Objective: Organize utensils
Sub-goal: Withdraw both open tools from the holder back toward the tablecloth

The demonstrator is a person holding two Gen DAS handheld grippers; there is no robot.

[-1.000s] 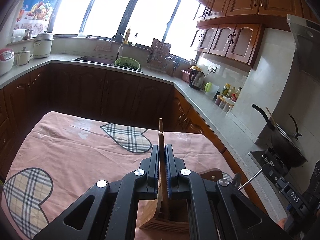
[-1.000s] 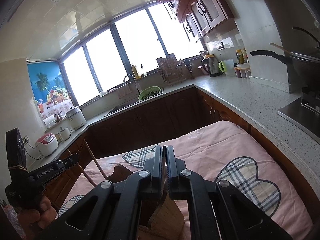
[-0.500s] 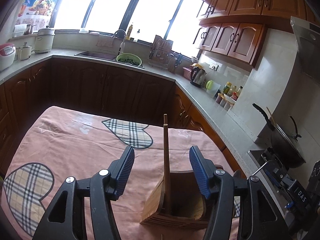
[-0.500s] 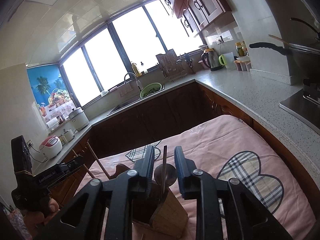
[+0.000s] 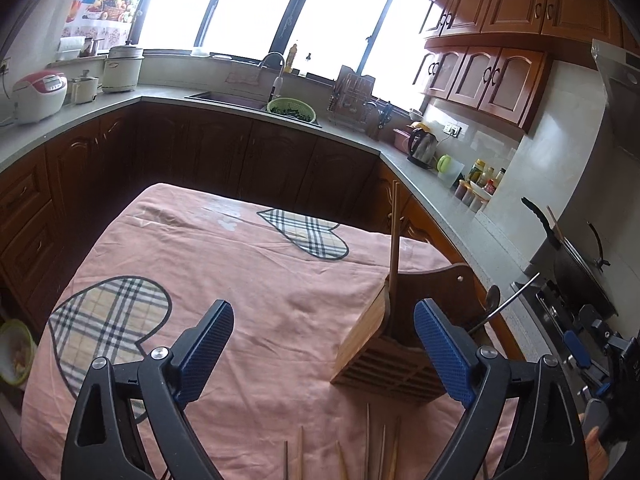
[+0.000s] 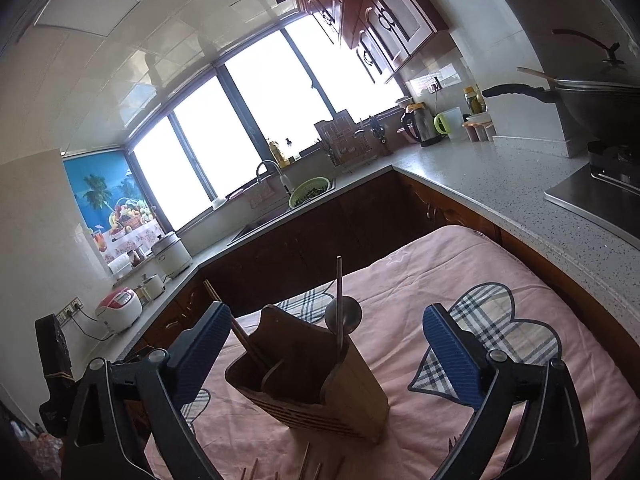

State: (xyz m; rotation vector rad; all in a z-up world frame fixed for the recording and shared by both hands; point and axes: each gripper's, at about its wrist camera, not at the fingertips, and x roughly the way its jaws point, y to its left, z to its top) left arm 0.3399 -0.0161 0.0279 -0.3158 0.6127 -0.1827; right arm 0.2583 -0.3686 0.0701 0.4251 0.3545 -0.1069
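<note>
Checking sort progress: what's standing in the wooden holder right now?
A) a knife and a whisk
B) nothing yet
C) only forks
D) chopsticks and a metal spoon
D: in the right wrist view, wooden chopsticks lean in one side of the wooden holder and a metal spoon stands in the other.
</note>
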